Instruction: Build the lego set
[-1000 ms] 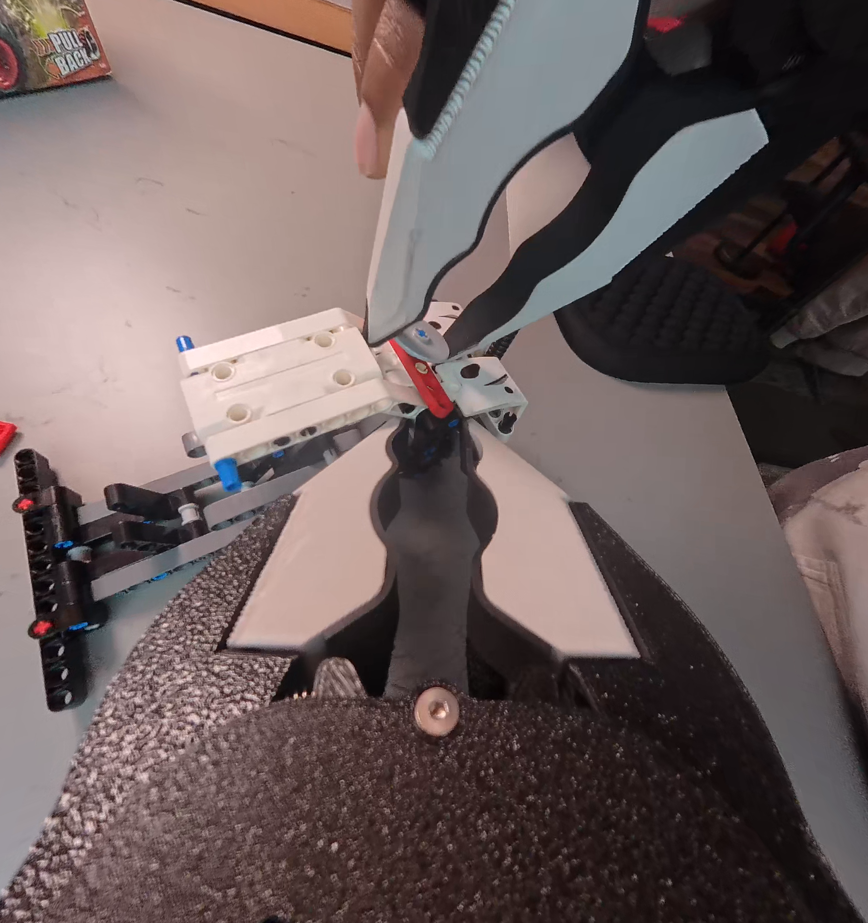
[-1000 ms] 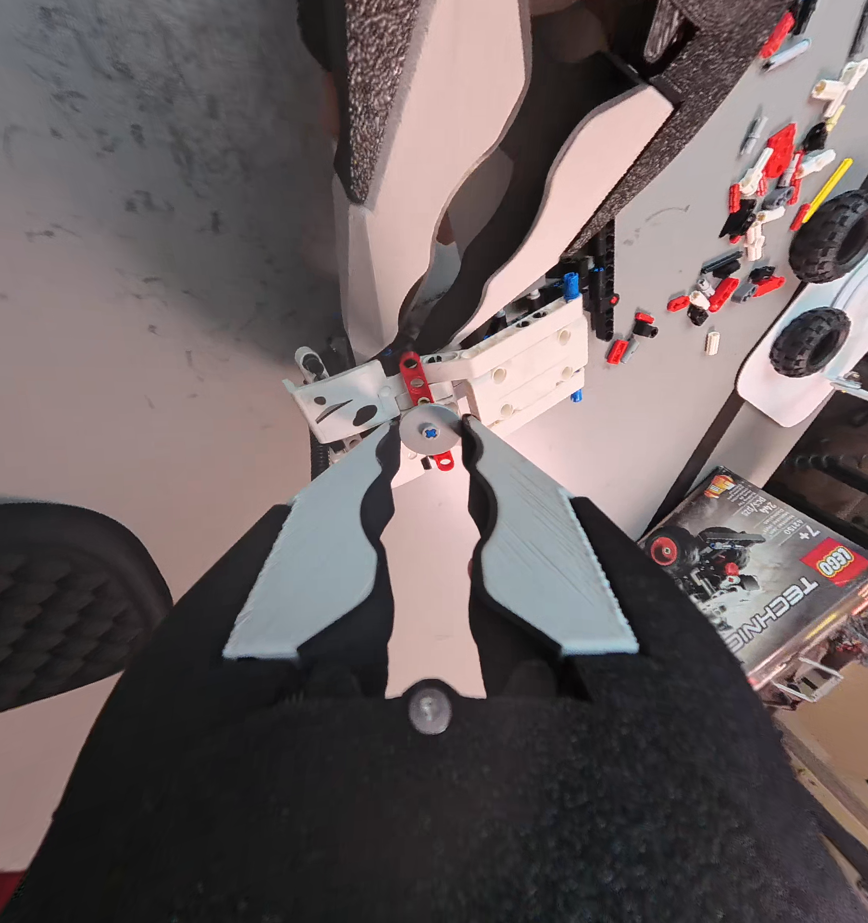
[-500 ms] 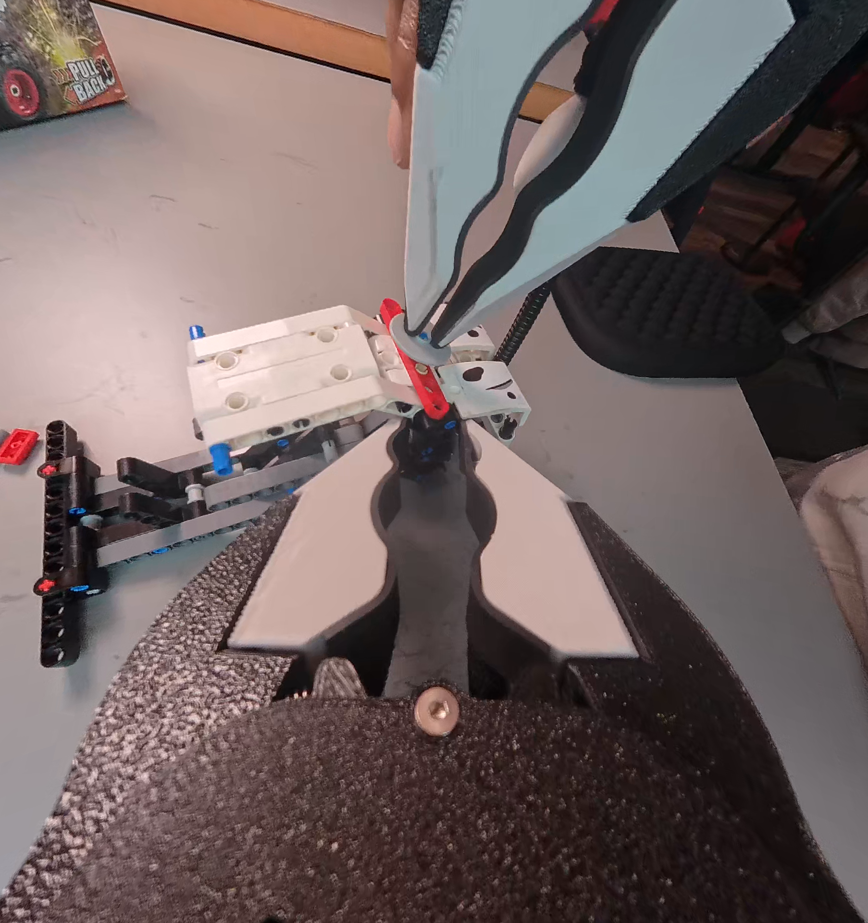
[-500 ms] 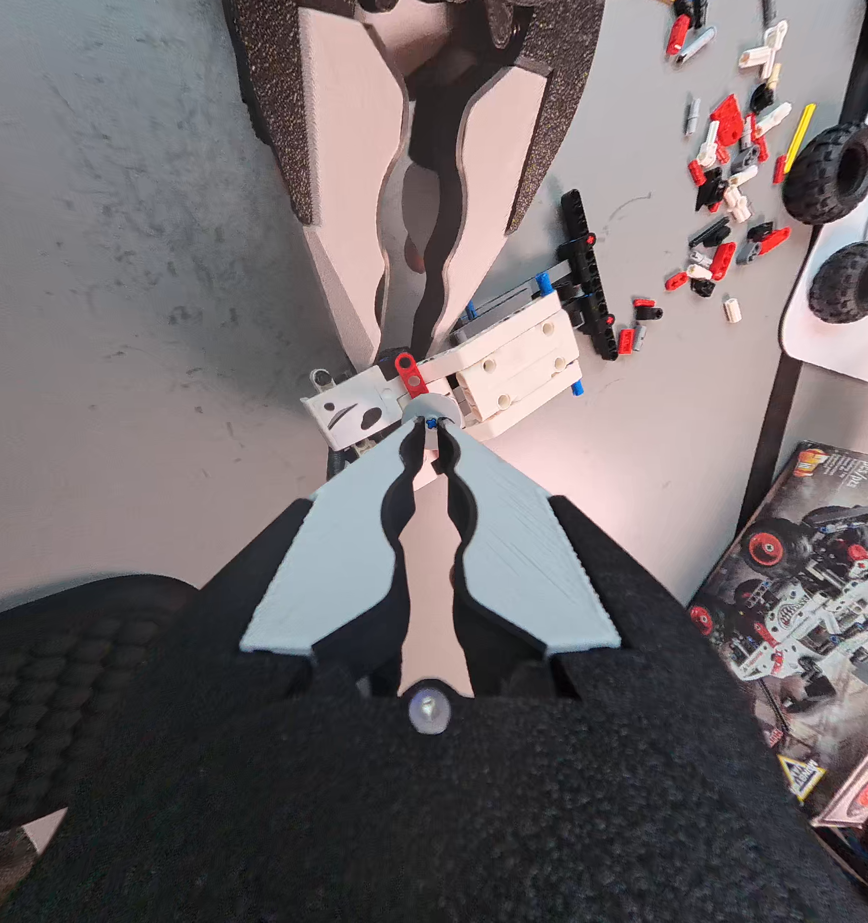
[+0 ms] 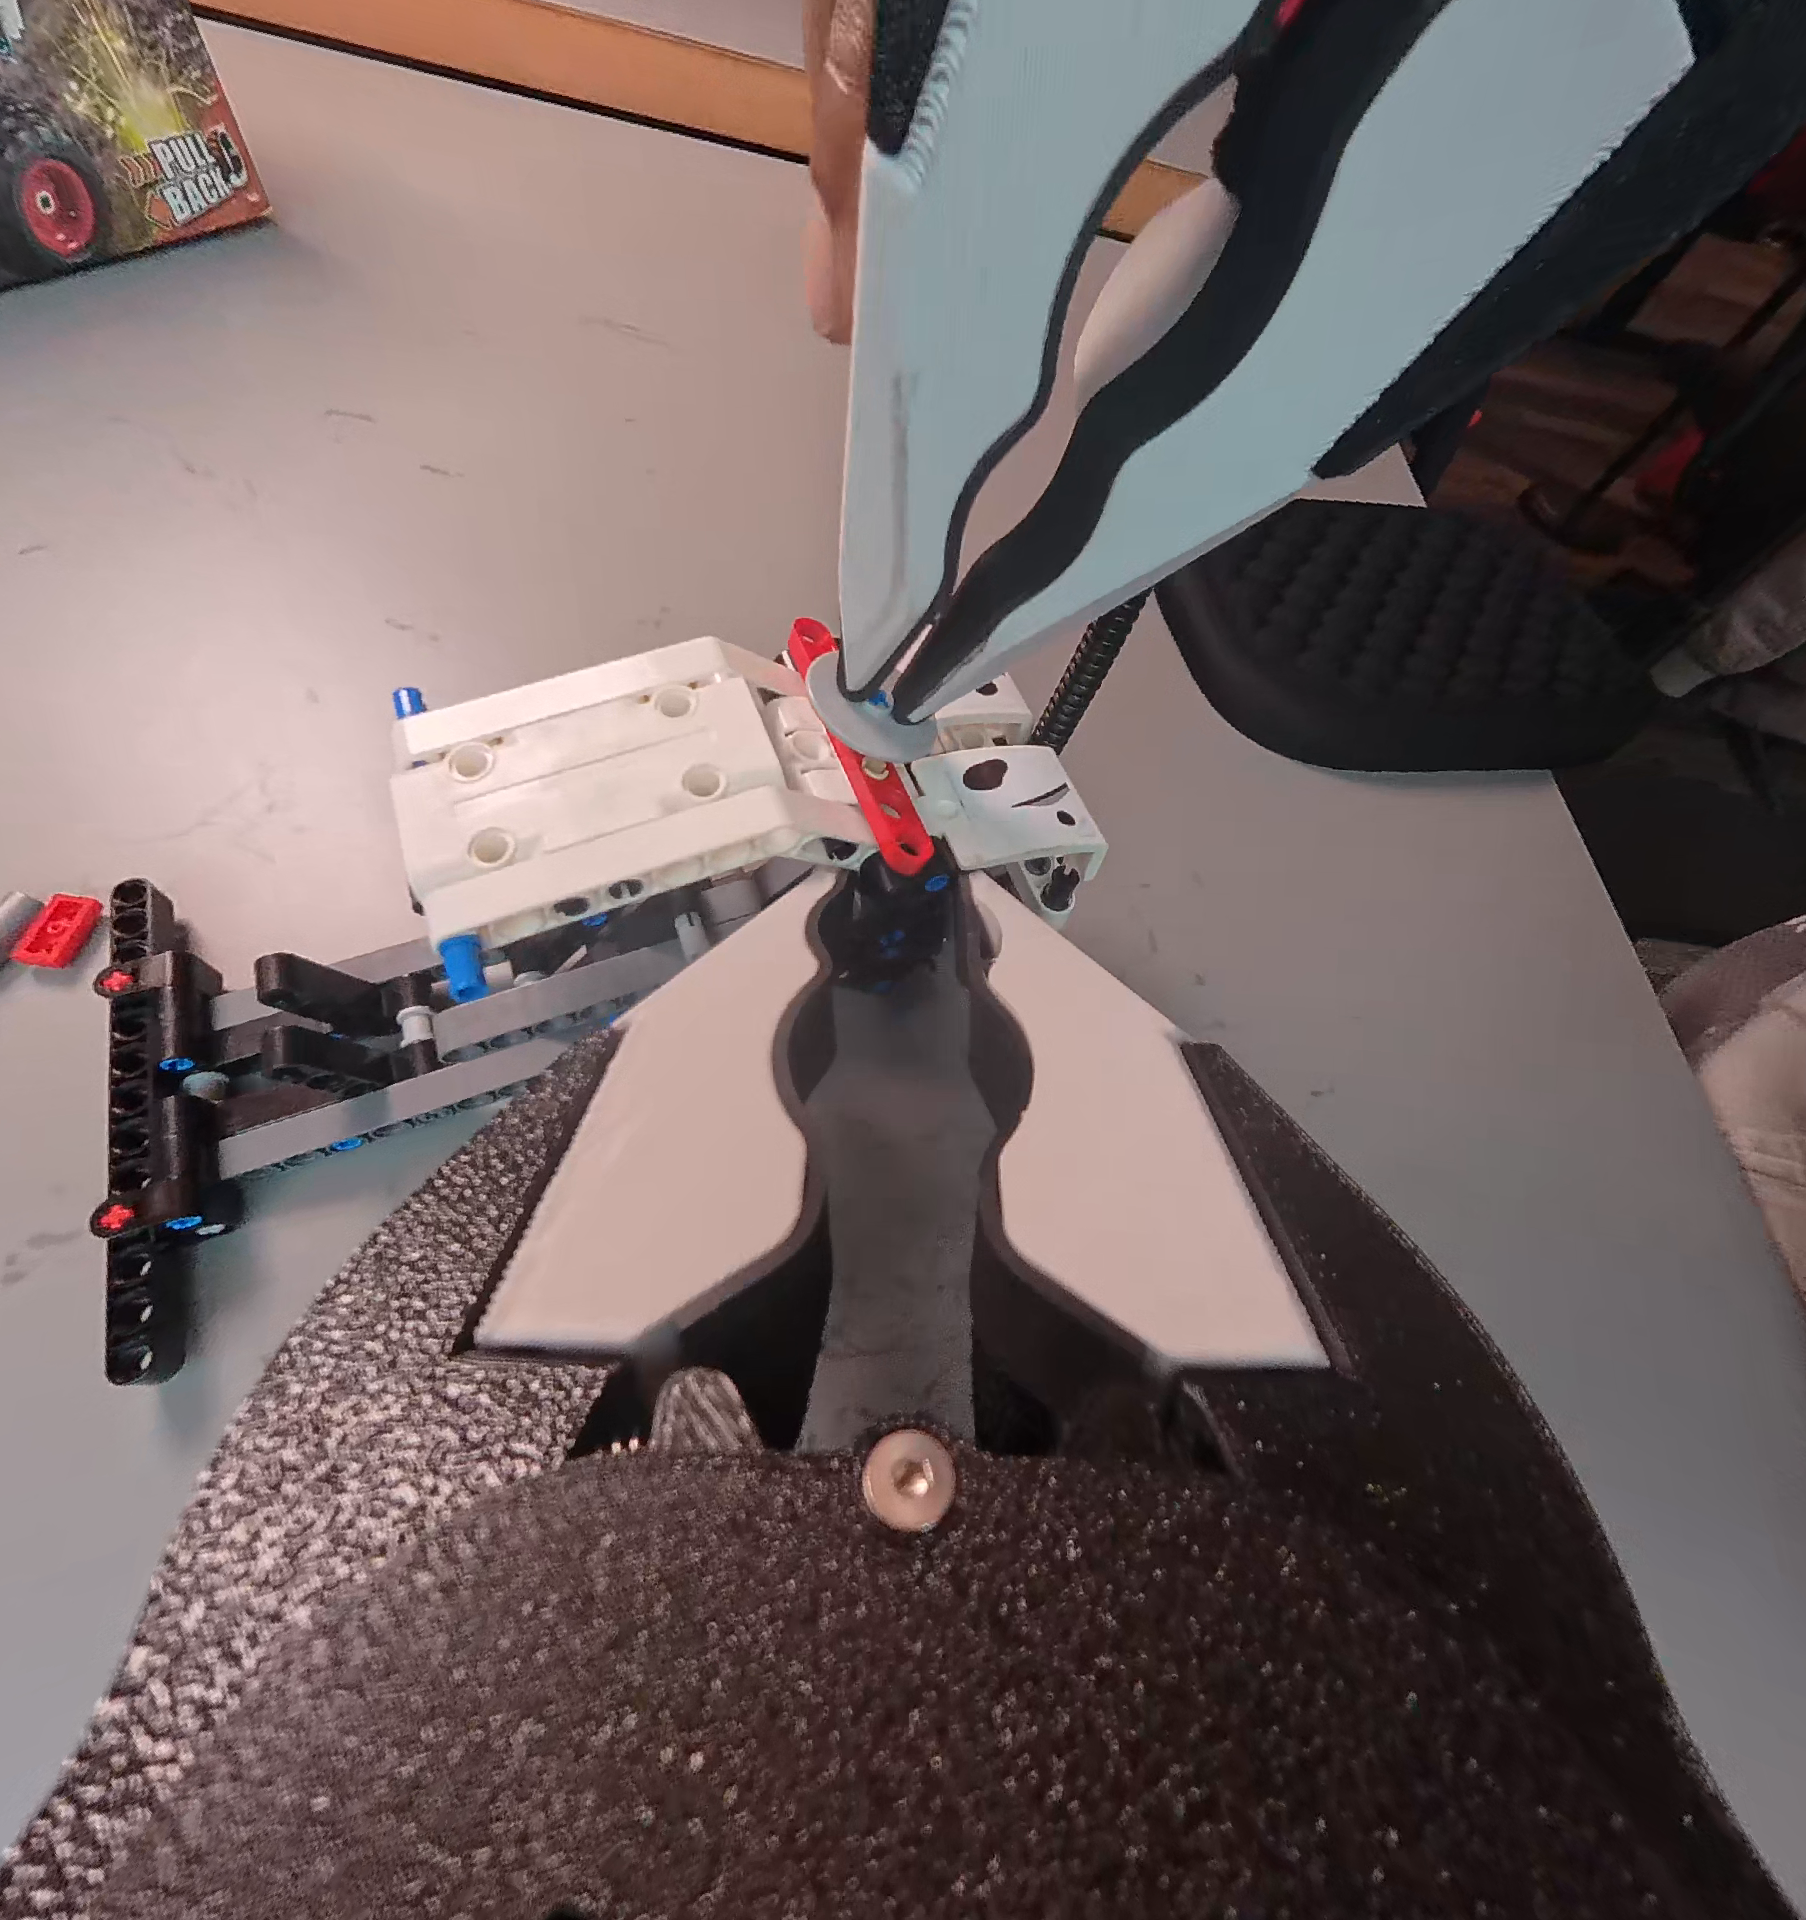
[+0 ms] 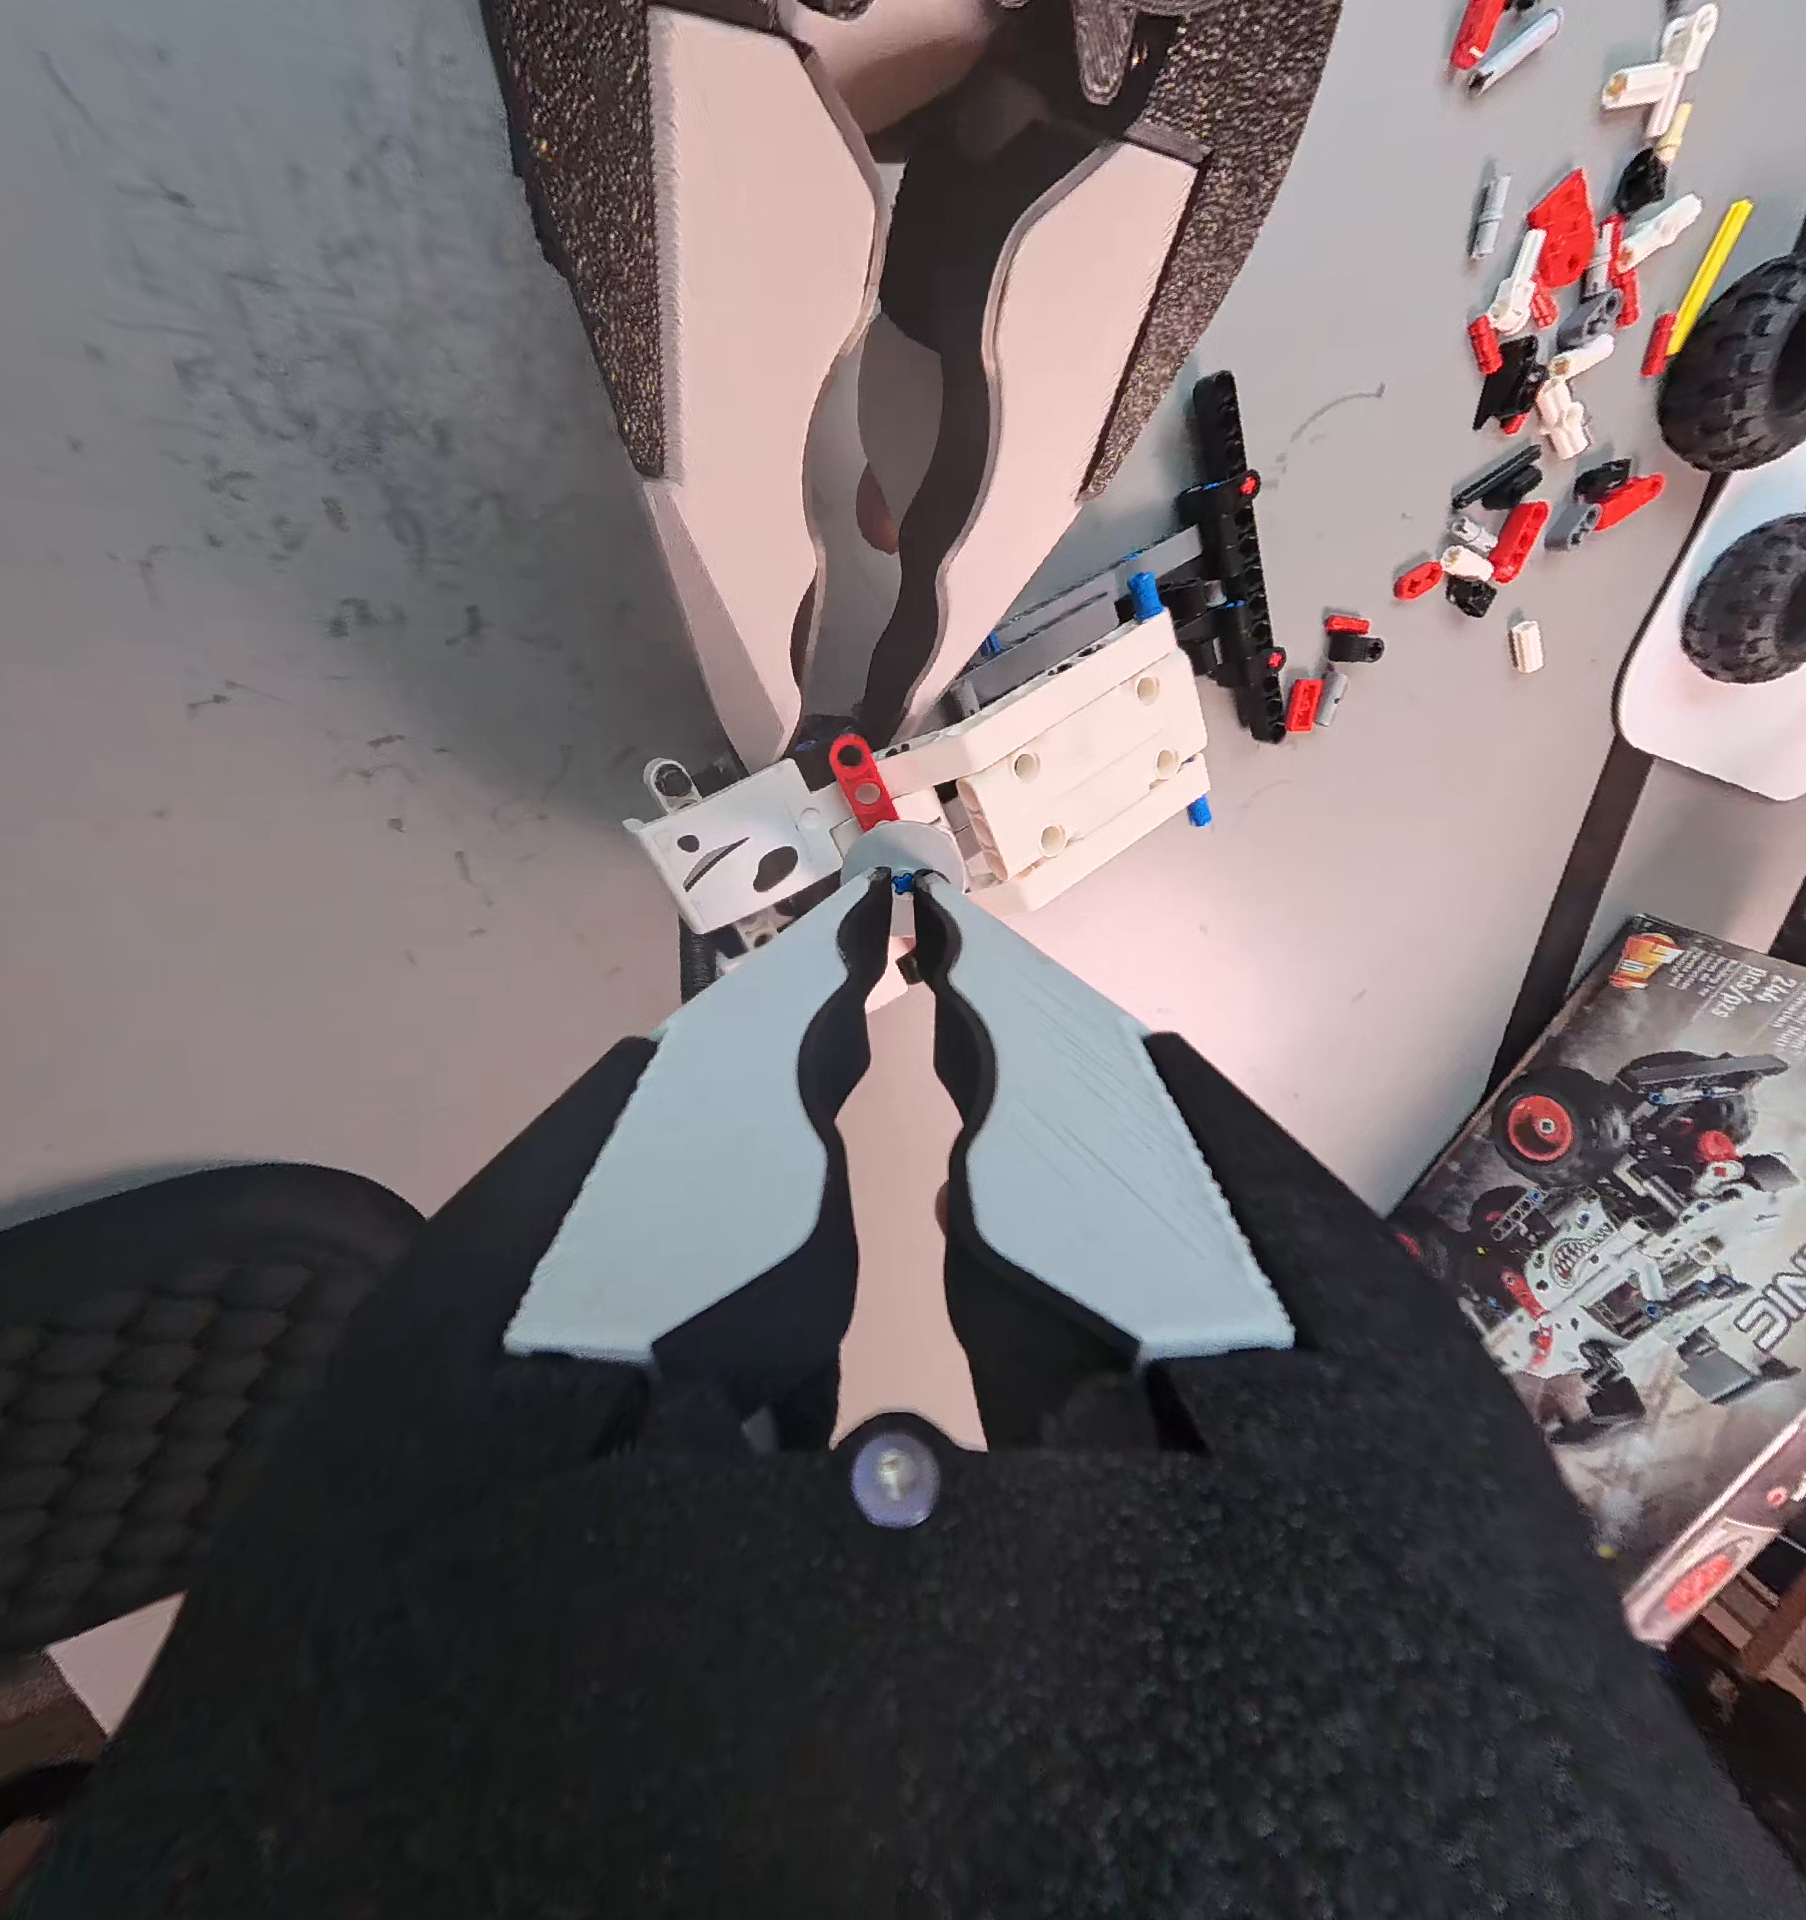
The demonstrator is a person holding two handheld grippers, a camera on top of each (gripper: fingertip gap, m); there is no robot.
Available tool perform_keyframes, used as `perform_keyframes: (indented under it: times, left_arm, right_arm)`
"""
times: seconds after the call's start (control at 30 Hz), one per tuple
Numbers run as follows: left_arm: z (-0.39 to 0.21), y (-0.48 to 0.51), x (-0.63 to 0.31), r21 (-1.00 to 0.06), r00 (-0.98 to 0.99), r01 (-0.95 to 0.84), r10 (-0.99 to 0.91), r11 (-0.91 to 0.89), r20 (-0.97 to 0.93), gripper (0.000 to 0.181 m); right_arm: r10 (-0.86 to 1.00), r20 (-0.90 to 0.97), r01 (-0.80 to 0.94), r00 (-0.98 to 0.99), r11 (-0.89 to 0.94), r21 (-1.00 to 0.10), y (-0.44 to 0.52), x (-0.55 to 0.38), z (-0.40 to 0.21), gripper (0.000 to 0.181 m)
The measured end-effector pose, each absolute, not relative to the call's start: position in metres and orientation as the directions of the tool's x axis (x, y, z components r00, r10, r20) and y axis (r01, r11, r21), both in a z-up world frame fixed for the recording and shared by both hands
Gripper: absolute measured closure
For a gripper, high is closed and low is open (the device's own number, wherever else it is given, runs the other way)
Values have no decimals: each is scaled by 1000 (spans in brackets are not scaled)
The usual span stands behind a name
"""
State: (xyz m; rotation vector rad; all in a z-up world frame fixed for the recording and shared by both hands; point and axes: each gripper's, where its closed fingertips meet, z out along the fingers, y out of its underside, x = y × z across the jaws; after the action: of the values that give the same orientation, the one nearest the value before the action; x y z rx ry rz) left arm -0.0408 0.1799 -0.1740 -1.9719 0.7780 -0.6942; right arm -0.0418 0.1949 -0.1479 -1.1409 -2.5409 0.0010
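Observation:
The lego model (image 5: 587, 790) lies on the grey table: white panels, a spotted white front piece, a thin red beam (image 5: 878, 790) and a black beam (image 5: 140, 1122) at its far end. My left gripper (image 5: 894, 914) is shut on the model's black front part. My right gripper (image 6: 904, 883) comes down from above and is shut on a small blue pin in a grey disc (image 6: 904, 847) on top of the model (image 6: 1065, 769). The right gripper (image 5: 883, 698) also shows in the left wrist view, and the left gripper (image 6: 826, 727) in the right wrist view.
Loose lego parts (image 6: 1543, 312) and two black tyres (image 6: 1772, 364) lie beyond the model. The set's box (image 6: 1657, 1299) stands by the table edge and also shows in the left wrist view (image 5: 78, 135). A black chair seat (image 5: 1398, 644) is off the table's side. Small red pieces (image 5: 57, 925) lie by the black beam. The grippers are tip to tip, or close to it.
My right gripper has closed from open to shut on the blue pin at the grey disc. The left gripper has kept its hold on the model.

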Motion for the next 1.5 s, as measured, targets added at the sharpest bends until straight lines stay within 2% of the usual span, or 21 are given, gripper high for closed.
perform_keyframes:
  times: [0.03,0.07,0.1,0.13,0.27,0.37,0.5,0.57,0.63,0.77,0.9,0.97,1.07,1.17,1.23,1.3,1.4,1.5]
  left_arm:
    - [-173,180,-41,-876,648,-246,-743,-414,169,163]
    - [-173,180,-41,-879,649,-239,-741,-413,172,163]
    - [-172,179,-40,-881,650,-234,-740,-412,173,163]
    - [-172,178,-40,-883,652,-233,-739,-407,169,162]
    - [-172,173,-41,-883,663,-226,-729,-413,171,157]
    - [-171,168,-46,-882,675,-231,-721,-412,160,151]
    - [-159,162,-63,-903,711,-183,-687,-389,152,147]
    - [-152,158,-78,-918,751,-134,-642,-374,153,146]
    - [-145,150,-98,-933,806,-84,-575,-350,143,146]
    - [-140,124,-154,-956,921,-25,-379,-291,92,146]
    - [-135,103,-199,-961,969,79,-207,-267,138,146]
    - [-126,104,-225,-960,987,85,-112,-266,118,144]
    - [-98,116,-276,-946,999,35,14,-324,32,142]
    - [-65,144,-356,-893,989,0,135,-450,-68,143]
    - [-69,170,-410,-804,983,66,176,-590,-48,133]
    - [-97,192,-447,-675,980,180,186,-716,65,123]
    - [-148,219,-482,-522,937,347,268,-779,223,113]
    - [-193,230,-514,-441,942,336,305,-832,141,96]
  right_arm:
    - [735,333,727,-591,664,-174,194,-42,-147,177]
    - [746,352,728,-566,652,-212,195,-42,-146,177]
    - [771,365,736,-523,624,-264,195,-41,-144,168]
    - [811,338,748,-478,577,-328,192,-38,-142,151]
    - [925,302,714,-232,372,-593,187,-25,-112,128]
    - [960,276,706,-55,233,-668,178,-3,-121,104]
    - [971,157,653,178,3,-758,174,-7,-171,78]
    - [956,167,628,240,-21,-778,184,-19,-184,79]
    - [950,152,596,272,-42,-802,192,-32,-187,100]
    - [955,185,595,233,10,-803,185,-48,-187,101]
    - [961,167,583,219,8,-813,172,-54,-187,100]
    - [965,167,572,201,23,-820,170,-54,-184,84]
    - [989,118,471,93,61,-880,158,-49,-155,79]
    - [984,162,371,72,124,-920,171,-35,-122,81]
    - [978,181,319,104,139,-937,189,-26,-110,84]
    - [978,155,259,139,115,-959,207,-21,-105,87]
    - [975,65,140,210,36,-989,230,-15,-105,93]
    - [968,40,118,249,11,-993,241,-6,-108,94]
